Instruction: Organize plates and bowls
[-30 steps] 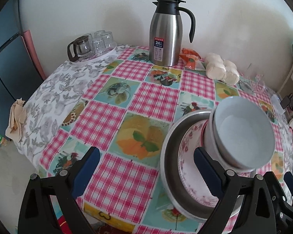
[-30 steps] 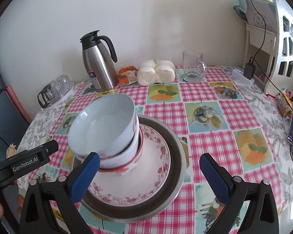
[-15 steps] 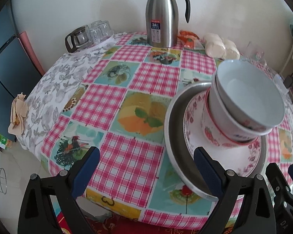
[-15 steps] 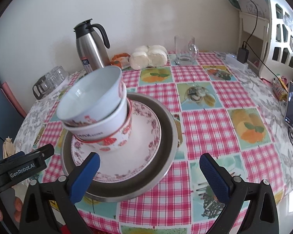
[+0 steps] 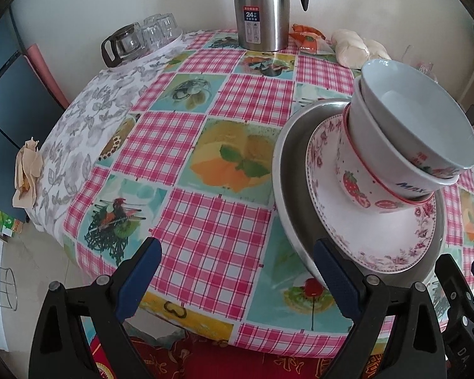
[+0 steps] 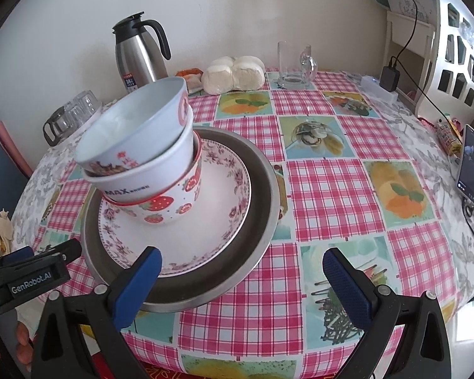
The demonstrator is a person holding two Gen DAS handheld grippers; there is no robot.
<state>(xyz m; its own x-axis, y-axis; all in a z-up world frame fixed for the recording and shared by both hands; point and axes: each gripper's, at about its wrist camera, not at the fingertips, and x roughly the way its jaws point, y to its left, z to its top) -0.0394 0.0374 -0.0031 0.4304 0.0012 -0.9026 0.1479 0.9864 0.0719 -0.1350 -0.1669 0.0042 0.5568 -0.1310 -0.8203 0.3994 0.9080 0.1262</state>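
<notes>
Both grippers are seen at the near edge of the table point(image 6: 325, 189), and nothing is held by either. The left gripper point(image 5: 237, 271) is spread wide, with one blue pad point(image 5: 335, 271) just in front of the metal pan point(image 5: 292, 195). The right gripper point(image 6: 243, 279) is spread wide too, with its left pad point(image 6: 139, 279) in front of the pan's rim. A flowered plate point(image 6: 211, 221) is set inside the pan. Three bowls are stacked on the plate: a strawberry bowl point(image 6: 170, 202) at the bottom, a white bowl point(image 6: 154, 177) in it, and a tilted top bowl point(image 6: 132, 126). Farther back, white buns point(image 6: 233, 74), a glass mug point(image 6: 295, 63) and a steel jug point(image 6: 139, 57) are seen near the wall.
</notes>
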